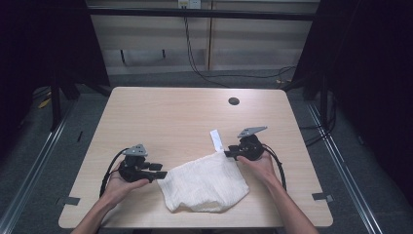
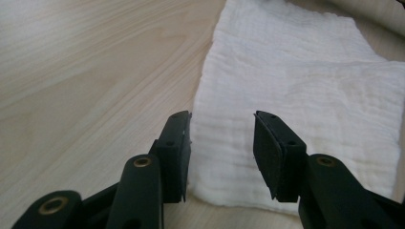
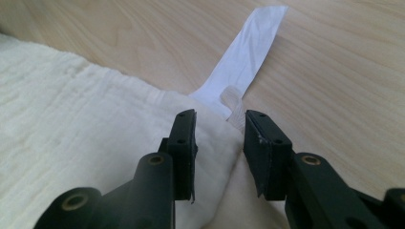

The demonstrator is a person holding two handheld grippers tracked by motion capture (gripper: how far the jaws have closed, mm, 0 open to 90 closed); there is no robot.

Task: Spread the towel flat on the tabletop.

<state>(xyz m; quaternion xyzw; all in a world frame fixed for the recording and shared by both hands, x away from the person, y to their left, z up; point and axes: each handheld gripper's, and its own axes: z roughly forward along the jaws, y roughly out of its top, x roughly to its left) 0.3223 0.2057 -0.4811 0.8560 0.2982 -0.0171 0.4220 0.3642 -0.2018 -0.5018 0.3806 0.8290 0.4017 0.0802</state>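
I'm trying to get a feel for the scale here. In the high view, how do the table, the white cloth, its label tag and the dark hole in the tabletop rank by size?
Largest to smallest:
1. table
2. white cloth
3. label tag and dark hole: these look about alike, and the hole lies farther from the camera, so I won't rank them.

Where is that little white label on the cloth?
In the high view the white label sticks out from the cloth's far right corner, flat on the table, just beside the right gripper.

Cloth [image 1: 204,183] on bench [image 1: 170,117], near front edge. Label strip [image 1: 215,140] behind cloth. Left gripper [image 1: 160,174] left of cloth, right gripper [image 1: 228,154] at cloth's rear right corner.
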